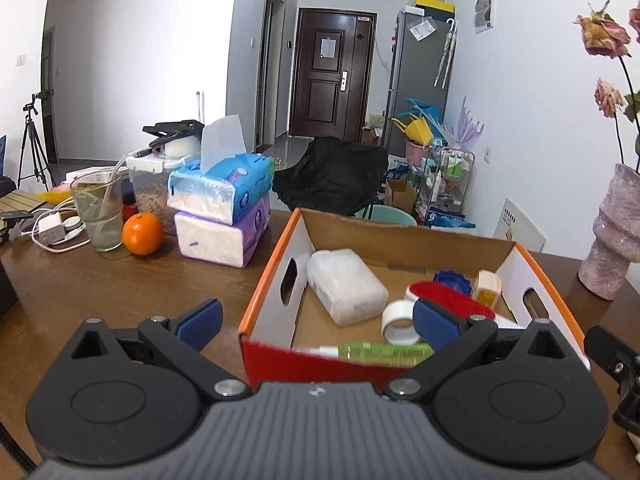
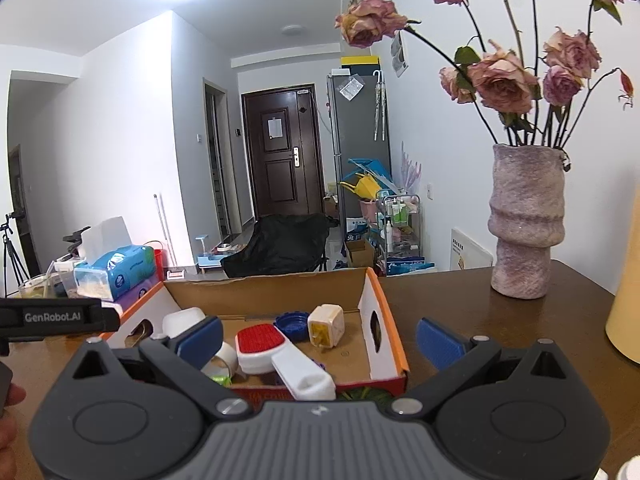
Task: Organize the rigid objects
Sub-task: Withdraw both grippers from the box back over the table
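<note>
An orange-rimmed cardboard box [image 1: 276, 280] [image 2: 382, 362] sits on the brown table. Inside lie a white plastic bottle [image 1: 344, 286], a tape roll [image 1: 398, 322], a green bottle [image 1: 384, 350], a blue cap [image 2: 292, 324], a small cream bottle [image 2: 326, 326] and a red lint brush [image 2: 260, 342] with a white handle. My left gripper [image 1: 318, 322] is open at the box's front left corner, one finger over the inside and one outside. My right gripper [image 2: 320, 342] is open at the box's front right corner, holding nothing.
Left of the box are stacked tissue packs [image 1: 224, 208], an orange [image 1: 143, 234], a glass [image 1: 100, 212] and a lidded container. A pink vase [image 2: 524, 224] of dried roses stands on the right, with a yellow object [image 2: 626, 300] nearer. A hand [image 2: 8, 420] shows at lower left.
</note>
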